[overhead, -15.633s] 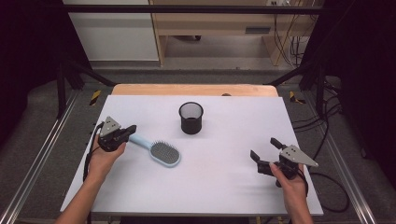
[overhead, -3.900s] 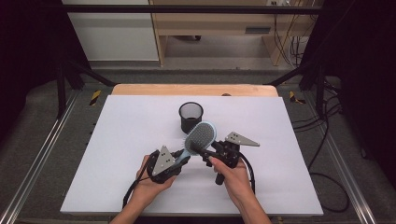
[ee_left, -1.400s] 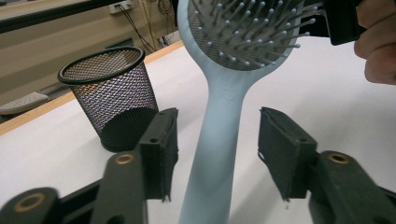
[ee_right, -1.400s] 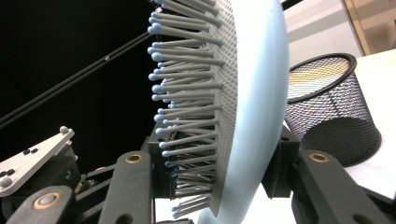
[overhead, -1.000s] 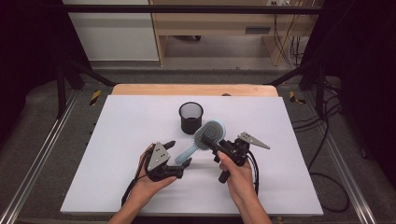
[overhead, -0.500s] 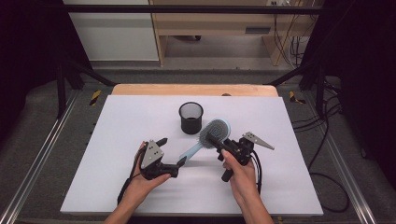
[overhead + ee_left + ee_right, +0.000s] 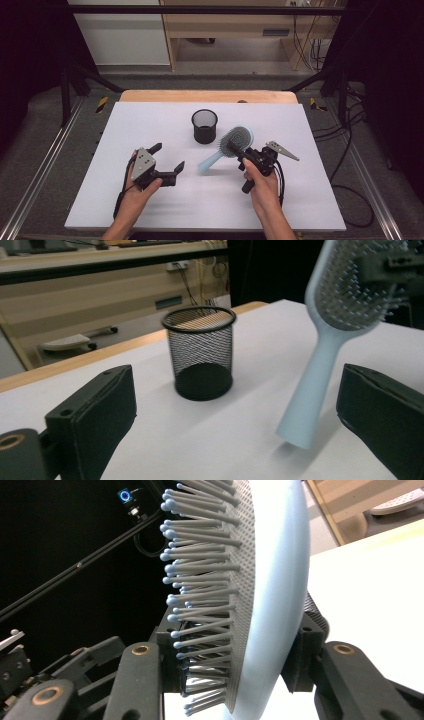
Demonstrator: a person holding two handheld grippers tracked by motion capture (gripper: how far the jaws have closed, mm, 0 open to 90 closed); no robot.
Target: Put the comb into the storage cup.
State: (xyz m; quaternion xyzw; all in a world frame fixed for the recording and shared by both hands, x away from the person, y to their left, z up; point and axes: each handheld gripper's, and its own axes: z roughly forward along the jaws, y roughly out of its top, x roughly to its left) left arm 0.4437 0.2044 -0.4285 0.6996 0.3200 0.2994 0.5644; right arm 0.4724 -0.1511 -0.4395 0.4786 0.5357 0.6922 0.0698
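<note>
While the right gripper (image 7: 243, 156) is closed on the head of the hairbrush (image 7: 227, 147), the bristle pad is pinched between its fingers (image 7: 135, 680) and the handle slopes down and away, its tip just above the surface (image 7: 150, 120). The left gripper (image 7: 167, 157) is held with its fingers (image 7: 95, 410) spread wide and empty; the handle tip lies just ahead of them. The mesh cup (image 7: 204, 126) stands beyond, upright, nearer the brush head. A handle-first drop into the cup is judged likely.
</note>
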